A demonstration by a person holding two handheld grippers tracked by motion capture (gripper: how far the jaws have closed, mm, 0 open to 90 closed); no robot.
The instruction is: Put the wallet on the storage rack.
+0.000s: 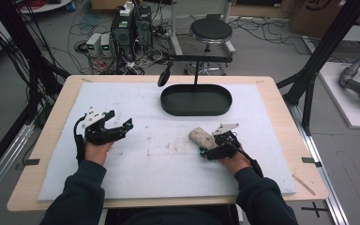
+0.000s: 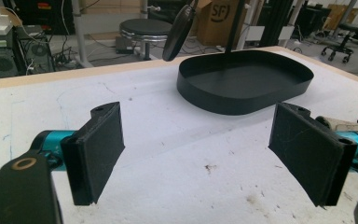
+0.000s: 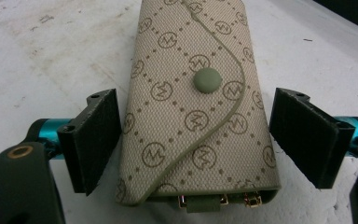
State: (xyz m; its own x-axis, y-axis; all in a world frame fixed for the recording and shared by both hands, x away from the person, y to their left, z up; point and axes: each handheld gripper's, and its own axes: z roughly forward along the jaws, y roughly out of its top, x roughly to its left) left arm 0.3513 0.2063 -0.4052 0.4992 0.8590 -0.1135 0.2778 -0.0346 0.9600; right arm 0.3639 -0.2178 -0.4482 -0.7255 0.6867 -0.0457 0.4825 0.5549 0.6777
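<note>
A beige monogram pouch (image 3: 196,93) with a green snap button lies flat on the white mat (image 1: 159,159), right of centre (image 1: 200,137). My right gripper (image 3: 198,140) is open and straddles the pouch's near end. Its left jaw is close against the pouch's side, and a small gap remains at the right jaw. From above, the right gripper (image 1: 210,145) sits just behind the pouch. My left gripper (image 1: 120,119) is held over the left part of the mat, open, with nothing between its jaws (image 2: 198,154). A black oval tray (image 1: 168,108) stands empty at the back centre (image 2: 242,81).
A black stand with a round head (image 1: 164,77) rises behind the tray and leans over its left end (image 2: 177,32). The mat has some dirt marks near the middle. The wooden table (image 1: 281,122) borders the mat. A stool (image 1: 211,30) and cables are beyond the table.
</note>
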